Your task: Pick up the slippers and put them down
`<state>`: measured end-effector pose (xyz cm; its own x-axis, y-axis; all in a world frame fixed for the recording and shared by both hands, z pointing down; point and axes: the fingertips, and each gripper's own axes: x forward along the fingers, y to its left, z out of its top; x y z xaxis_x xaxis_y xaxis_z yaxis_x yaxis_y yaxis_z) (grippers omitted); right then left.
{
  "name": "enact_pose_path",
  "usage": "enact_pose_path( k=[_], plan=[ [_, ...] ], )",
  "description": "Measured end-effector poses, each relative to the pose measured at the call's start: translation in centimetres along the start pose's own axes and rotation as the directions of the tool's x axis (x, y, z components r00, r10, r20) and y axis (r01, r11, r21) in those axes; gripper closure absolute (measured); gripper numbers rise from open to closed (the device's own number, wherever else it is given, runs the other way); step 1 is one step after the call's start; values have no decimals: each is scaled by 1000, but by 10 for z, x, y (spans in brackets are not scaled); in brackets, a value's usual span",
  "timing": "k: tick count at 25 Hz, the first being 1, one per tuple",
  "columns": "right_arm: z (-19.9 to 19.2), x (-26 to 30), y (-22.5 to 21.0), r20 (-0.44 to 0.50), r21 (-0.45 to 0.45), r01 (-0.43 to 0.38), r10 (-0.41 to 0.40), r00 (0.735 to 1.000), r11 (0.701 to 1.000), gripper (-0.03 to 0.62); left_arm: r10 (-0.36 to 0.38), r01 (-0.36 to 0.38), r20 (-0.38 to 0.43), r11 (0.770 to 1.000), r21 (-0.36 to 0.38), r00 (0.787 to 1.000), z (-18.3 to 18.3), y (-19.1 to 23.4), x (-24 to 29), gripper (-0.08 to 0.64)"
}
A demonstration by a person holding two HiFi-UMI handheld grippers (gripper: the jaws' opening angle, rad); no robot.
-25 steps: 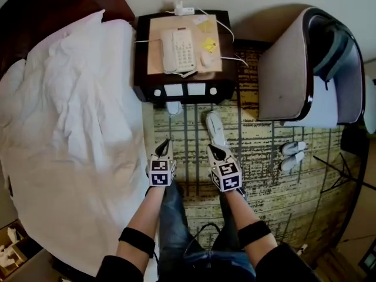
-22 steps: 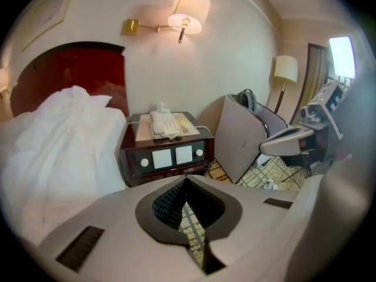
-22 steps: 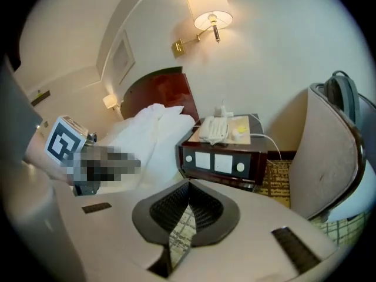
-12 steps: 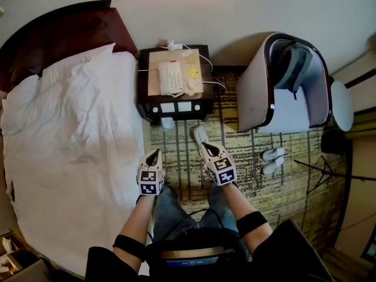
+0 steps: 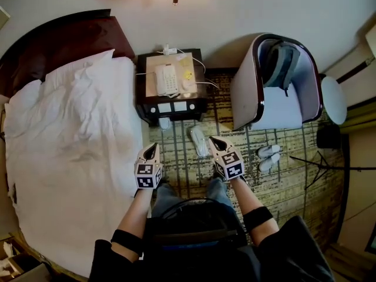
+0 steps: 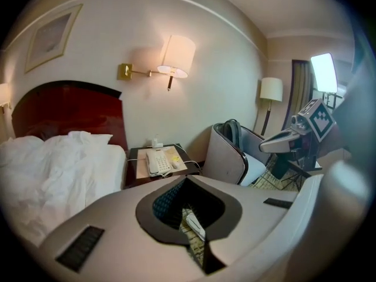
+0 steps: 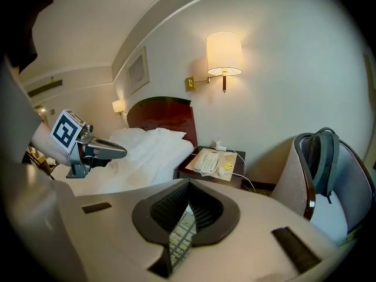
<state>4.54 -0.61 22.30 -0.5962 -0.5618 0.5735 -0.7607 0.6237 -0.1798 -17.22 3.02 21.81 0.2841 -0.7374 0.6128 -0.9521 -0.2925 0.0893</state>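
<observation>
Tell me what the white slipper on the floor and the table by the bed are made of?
The slipper looks like soft white cloth: matt, no shine; the exact fabric is too small to tell. The bedside table looks like dark-stained wood, probably varnished, judging by its even brown-black colour and hard, straight edges.

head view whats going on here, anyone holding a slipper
A person stands by the bed with a gripper in each hand. The left gripper and right gripper are both shut and empty. A white slipper lies on the carpet in front of the nightstand, untouched.
</observation>
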Motion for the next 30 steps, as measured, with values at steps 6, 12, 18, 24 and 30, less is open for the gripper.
enact_pose_path(
  k=[6,12,18,24,30],
  plan=[
    [3,-27,-8,17,15,33,-33,999,999,591,-31,30,33,999,31,999,16,-16,-9,560],
    [-5,-31,-4,8,28,34,-34,999,999,591,-51,50,22,998,44,998,14,-25,-18,560],
    [-9,-26,2,9,26,31,-31,999,999,591,-30,29,15,999,25,999,9,-16,-26,560],
    [-9,-25,2,7,40,40,-40,999,998,591,-9,9,25,1000,2,1000,7,-7,-28,560],
    [-22,-24,2,-8,52,43,-43,999,998,591,-28,28,13,1000,-3,1000,6,-14,-23,560]
  ],
)
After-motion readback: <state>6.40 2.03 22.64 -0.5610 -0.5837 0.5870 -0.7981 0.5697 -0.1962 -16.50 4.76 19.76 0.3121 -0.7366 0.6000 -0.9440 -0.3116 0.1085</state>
